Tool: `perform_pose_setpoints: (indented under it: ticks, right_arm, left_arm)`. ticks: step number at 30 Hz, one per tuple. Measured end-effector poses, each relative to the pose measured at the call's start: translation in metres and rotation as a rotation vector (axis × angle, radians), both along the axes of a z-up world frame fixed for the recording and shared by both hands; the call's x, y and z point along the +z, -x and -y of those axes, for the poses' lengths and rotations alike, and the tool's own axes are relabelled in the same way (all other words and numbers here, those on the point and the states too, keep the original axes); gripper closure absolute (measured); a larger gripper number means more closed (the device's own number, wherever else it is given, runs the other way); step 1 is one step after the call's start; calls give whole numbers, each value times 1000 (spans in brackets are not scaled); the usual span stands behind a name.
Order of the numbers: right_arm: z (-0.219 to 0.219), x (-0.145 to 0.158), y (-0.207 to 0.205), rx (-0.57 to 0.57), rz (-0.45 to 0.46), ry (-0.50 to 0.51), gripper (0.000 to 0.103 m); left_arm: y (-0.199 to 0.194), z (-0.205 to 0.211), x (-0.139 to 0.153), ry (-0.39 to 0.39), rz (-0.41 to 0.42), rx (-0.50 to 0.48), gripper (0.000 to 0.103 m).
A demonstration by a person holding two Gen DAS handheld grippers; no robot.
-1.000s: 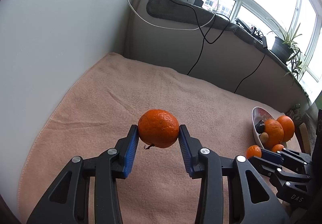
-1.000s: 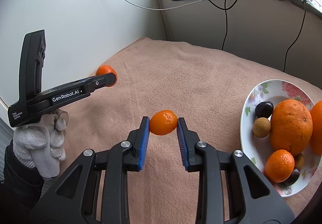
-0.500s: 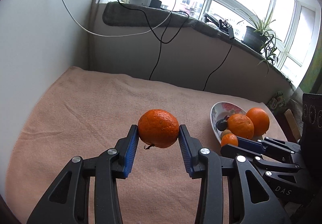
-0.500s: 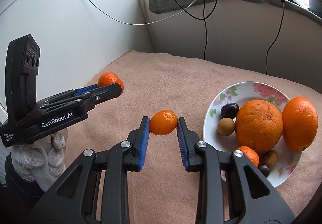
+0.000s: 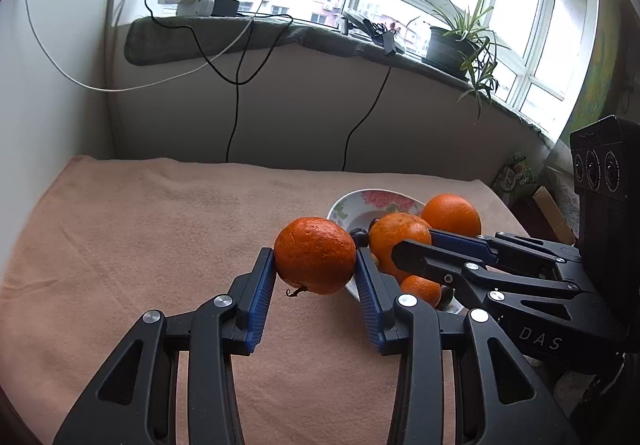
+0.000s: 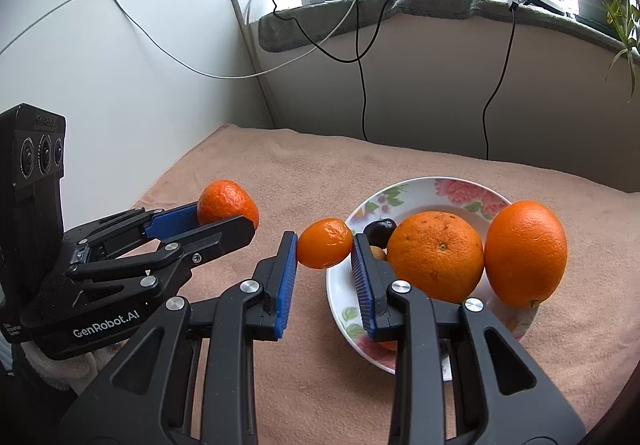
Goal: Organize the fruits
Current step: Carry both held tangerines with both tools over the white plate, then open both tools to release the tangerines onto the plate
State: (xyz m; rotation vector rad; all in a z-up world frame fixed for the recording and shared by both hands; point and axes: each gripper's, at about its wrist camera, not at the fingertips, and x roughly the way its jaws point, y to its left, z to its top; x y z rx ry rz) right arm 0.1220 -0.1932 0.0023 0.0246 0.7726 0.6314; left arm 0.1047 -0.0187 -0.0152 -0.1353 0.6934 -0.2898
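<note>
My left gripper (image 5: 315,265) is shut on a rough mandarin (image 5: 315,260), held above the pink towel just left of the floral plate (image 5: 376,201); it also shows in the right wrist view (image 6: 228,213). My right gripper (image 6: 325,251) is shut on a small smooth mandarin (image 6: 325,248), held over the plate's (image 6: 436,191) left rim. The plate holds two large oranges (image 6: 435,256) (image 6: 525,252), a dark plum (image 6: 380,233) and smaller fruits, partly hidden by my fingers.
A pink towel (image 6: 280,173) covers the table. A white wall (image 6: 120,85) stands at the left and a low wall with hanging cables (image 6: 364,93) at the back. A windowsill with chargers and a potted plant (image 5: 460,41) runs above it.
Both grippers have moved right toward the plate with their mandarins held. The plate and oranges now lie closer and more central in both views.
</note>
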Motion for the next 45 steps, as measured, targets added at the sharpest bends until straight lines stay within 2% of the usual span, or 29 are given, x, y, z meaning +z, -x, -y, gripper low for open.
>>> perform_pose_setpoints:
  ticks: [16, 25, 35, 36, 37, 38, 39, 40, 45]
  right_arm:
    - [34, 3, -43, -70, 7, 41, 74]
    - [34, -9, -75, -83, -38, 80, 74]
    - [29, -13, -85, -95, -42, 114, 73]
    - [29, -13, -85, -99, -39, 119, 62]
    - [29, -12, -84, -104, -33, 118, 45]
    - [29, -11, -83, -108, -25, 113, 39]
    - [30, -9, -82, -109, -20, 105, 36]
    - [31, -8, -81, -106, -21, 98, 36]
    - [36, -1, -72, -109, -11, 69, 36]
  left_arm:
    - [-14, 48, -18, -6, -57, -104, 64]
    - [-20, 61, -27, -26, -89, -137, 64]
    - [-23, 65, -29, -25, -91, -140, 63]
    - [-23, 65, -29, -29, -90, -138, 63]
    - [-23, 65, -29, -35, -87, -135, 60]
    - [-22, 65, -28, -37, -81, -136, 56]
    - [-21, 65, -27, -37, -74, -136, 49]
    - [-20, 65, -25, -37, -66, -134, 46]
    - [-15, 62, -18, -34, -47, -128, 46]
